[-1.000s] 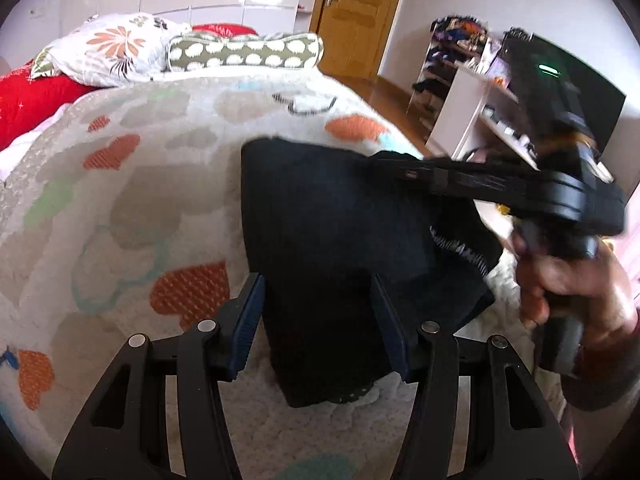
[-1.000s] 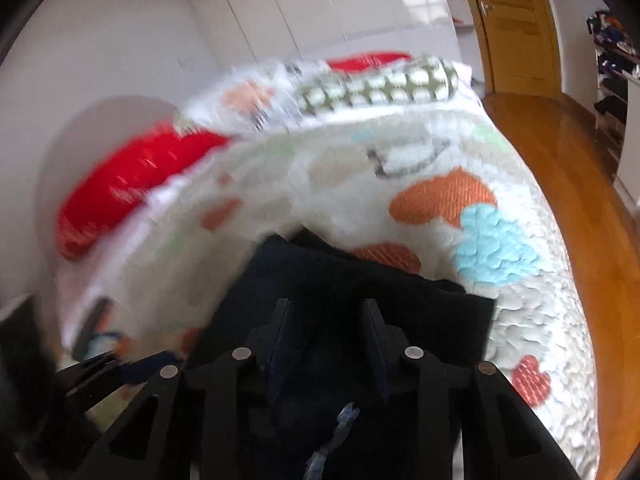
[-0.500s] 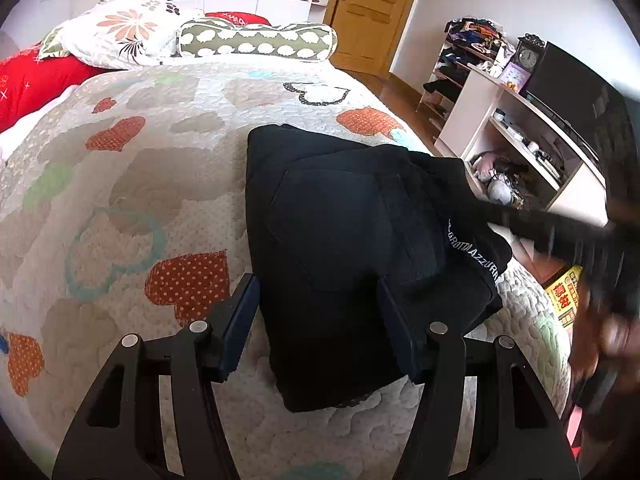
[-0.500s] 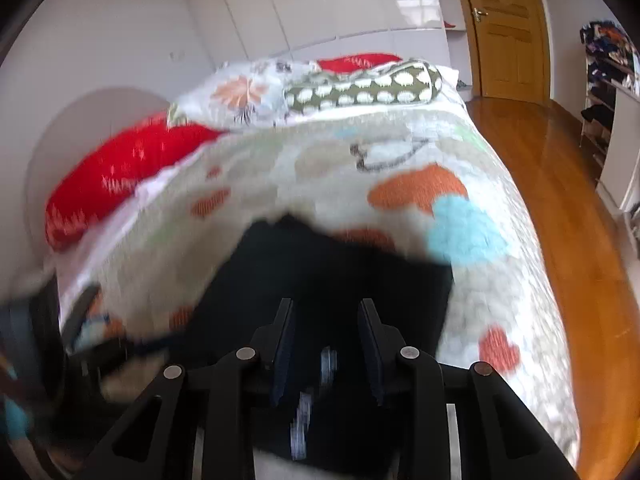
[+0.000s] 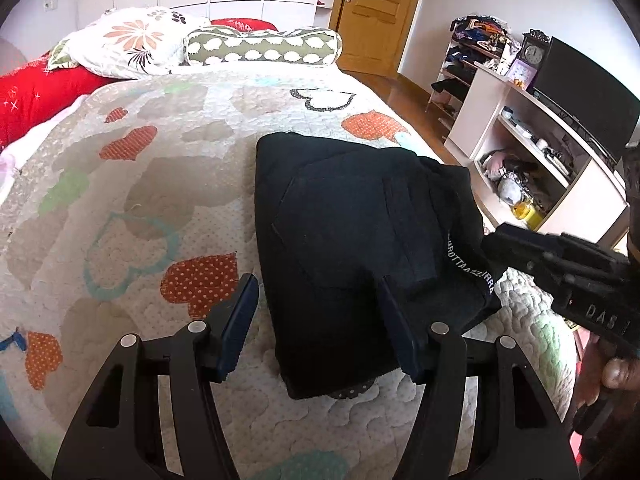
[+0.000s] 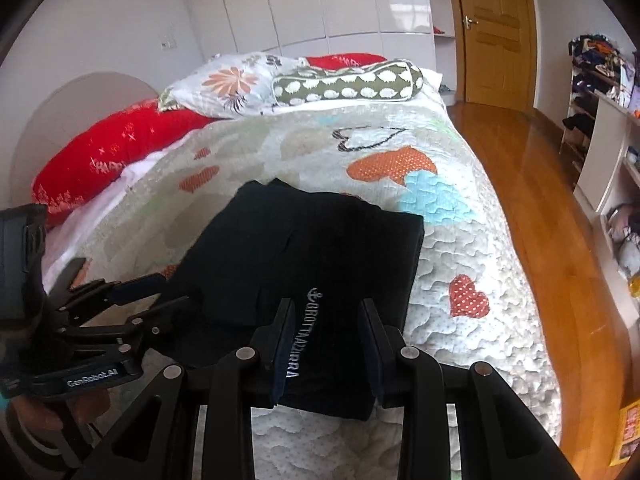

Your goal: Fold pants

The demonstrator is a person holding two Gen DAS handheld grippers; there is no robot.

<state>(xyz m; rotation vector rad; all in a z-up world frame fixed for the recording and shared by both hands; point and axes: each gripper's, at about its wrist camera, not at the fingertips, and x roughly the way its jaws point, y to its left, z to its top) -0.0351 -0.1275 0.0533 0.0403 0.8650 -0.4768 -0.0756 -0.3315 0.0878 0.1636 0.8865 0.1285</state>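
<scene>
Black pants [image 5: 352, 236] lie folded into a thick rectangular bundle on my bed, on a white quilt [image 5: 132, 200] printed with orange, grey and teal hearts, toward the side of the bed nearest the wooden floor [image 6: 532, 184]. A waistband with white lettering [image 6: 300, 336] shows along the near edge of the bundle. My left tool [image 5: 316, 324] hovers over the near end of the pants with its jaws parted wide; they have just been opening, one blue-padded finger [image 5: 240, 316] stands over bare quilt beside the bundle and the other over the dark cloth, and neither presses on it. My right tool [image 6: 326, 344] is at the waistband end with its jaws apart to a moderate gap; the pants lie below and between the fingers, yet nothing is pinched. Each tool shows in the other's camera, held in a hand [image 6: 44, 412] at the frame's edge. At the head of the bed sit a floral pillow [image 5: 128, 40], a green bolster with white spots [image 5: 264, 46] and a red cushion [image 5: 36, 96]. Beyond the bed are a wooden door [image 5: 372, 12], white wardrobes [image 6: 320, 4] and a white shelf unit [image 5: 532, 152] carrying a dark screen [image 5: 584, 100] and a small clock [image 5: 534, 54].
</scene>
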